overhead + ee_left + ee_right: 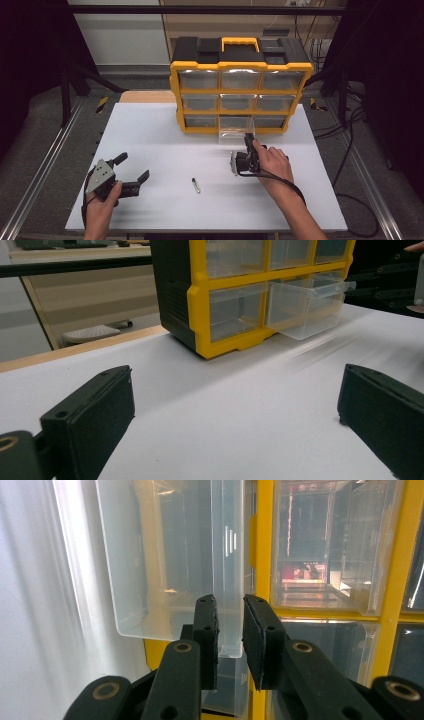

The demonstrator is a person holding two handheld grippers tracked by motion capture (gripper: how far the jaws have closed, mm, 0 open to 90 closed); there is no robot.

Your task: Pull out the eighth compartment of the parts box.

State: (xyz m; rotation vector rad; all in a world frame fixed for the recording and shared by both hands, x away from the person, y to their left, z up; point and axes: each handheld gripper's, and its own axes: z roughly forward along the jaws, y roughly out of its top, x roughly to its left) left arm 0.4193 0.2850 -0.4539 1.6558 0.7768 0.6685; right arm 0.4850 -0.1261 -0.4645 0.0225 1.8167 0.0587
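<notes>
Beside drawer (pixel 238 131), right hand (pixel 272 161) outstretched, tool (pixel 248 138) rolled sideways

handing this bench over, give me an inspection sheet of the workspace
surface: white table, bare apart from the items below.
job's things: yellow drawer cabinet stands at the far edge; its bottom middle clear drawer is pulled partway out and looks empty.
clutter: one small dark pen-like item lies loose near the middle front.
grippers: right gripper has its jaws on either side of the drawer's front lip, nearly closed; actual contact is not clear. left gripper rests on the table, jaws wide apart, nothing between them.
cables: a black cable runs back along the right forearm.
surroundings: dark floor with metal rails beside the table.
</notes>
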